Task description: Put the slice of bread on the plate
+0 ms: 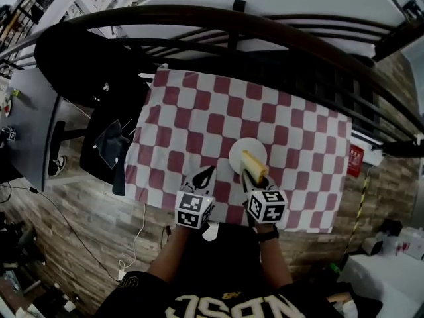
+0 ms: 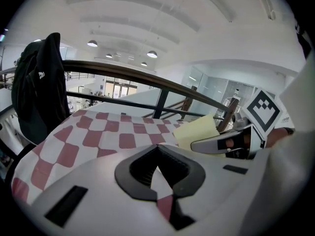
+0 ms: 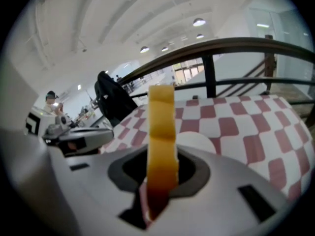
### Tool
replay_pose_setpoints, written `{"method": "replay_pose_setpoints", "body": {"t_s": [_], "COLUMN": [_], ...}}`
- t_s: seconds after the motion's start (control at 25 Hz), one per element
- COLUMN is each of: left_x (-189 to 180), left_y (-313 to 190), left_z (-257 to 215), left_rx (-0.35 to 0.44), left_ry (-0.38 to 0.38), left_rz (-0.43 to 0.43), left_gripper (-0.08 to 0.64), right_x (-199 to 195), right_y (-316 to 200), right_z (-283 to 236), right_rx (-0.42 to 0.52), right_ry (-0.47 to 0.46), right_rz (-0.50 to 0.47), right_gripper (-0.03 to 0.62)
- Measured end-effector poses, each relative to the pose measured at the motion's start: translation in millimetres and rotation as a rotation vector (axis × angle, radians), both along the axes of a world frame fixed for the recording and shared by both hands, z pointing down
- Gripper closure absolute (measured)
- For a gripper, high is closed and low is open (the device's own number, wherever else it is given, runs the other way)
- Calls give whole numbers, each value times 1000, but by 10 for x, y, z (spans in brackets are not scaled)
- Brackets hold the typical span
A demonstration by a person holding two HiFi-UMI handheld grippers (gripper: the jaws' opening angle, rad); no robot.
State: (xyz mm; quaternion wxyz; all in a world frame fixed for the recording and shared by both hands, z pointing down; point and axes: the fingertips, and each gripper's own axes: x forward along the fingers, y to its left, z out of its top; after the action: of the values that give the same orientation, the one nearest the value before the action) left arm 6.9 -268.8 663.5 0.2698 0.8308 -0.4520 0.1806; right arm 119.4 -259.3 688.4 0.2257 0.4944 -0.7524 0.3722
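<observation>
A slice of yellow bread (image 1: 255, 165) stands on edge between the jaws of my right gripper (image 1: 254, 177), which is shut on it. The slice hangs over the near edge of a small white plate (image 1: 240, 150) on the red-and-white checked tablecloth (image 1: 199, 111). In the right gripper view the bread (image 3: 161, 127) rises out of the right gripper (image 3: 161, 157), with the plate (image 3: 203, 141) just behind it. My left gripper (image 1: 207, 173) hovers beside the plate on its left, shut and holding nothing. The left gripper view shows the left gripper (image 2: 157, 154) over the cloth, with the bread (image 2: 197, 131) off to its right.
A black chair with a dark jacket (image 1: 109, 144) stands at the table's left side. A dark curved railing (image 1: 218, 25) runs behind the far edge of the table. The person stands at the table's near edge, over a wooden floor (image 1: 79, 224).
</observation>
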Motion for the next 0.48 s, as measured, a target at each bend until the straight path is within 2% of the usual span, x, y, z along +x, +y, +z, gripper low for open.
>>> {"method": "replay_pose_setpoints", "body": {"t_s": [0.16, 0.32, 0.4, 0.48], "left_x": [90, 176, 205, 211], "left_y": [-3, 15, 27, 42], "left_z": [153, 245, 265, 290], "left_rx": [-41, -69, -76, -85], "left_ry": [-24, -30, -32, -36], "left_rz": [16, 24, 30, 29], "left_gripper": [541, 541, 541, 541], "right_x": [-46, -131, -100, -58], "right_y": [-85, -98, -96, -104], "right_z": [212, 402, 521, 614], "right_rx": [-80, -214, -261, -283], "right_ry": [-65, -273, -274, -217], "right_rz": [-34, -4, 13, 9], "right_gripper": [492, 492, 492, 492]}}
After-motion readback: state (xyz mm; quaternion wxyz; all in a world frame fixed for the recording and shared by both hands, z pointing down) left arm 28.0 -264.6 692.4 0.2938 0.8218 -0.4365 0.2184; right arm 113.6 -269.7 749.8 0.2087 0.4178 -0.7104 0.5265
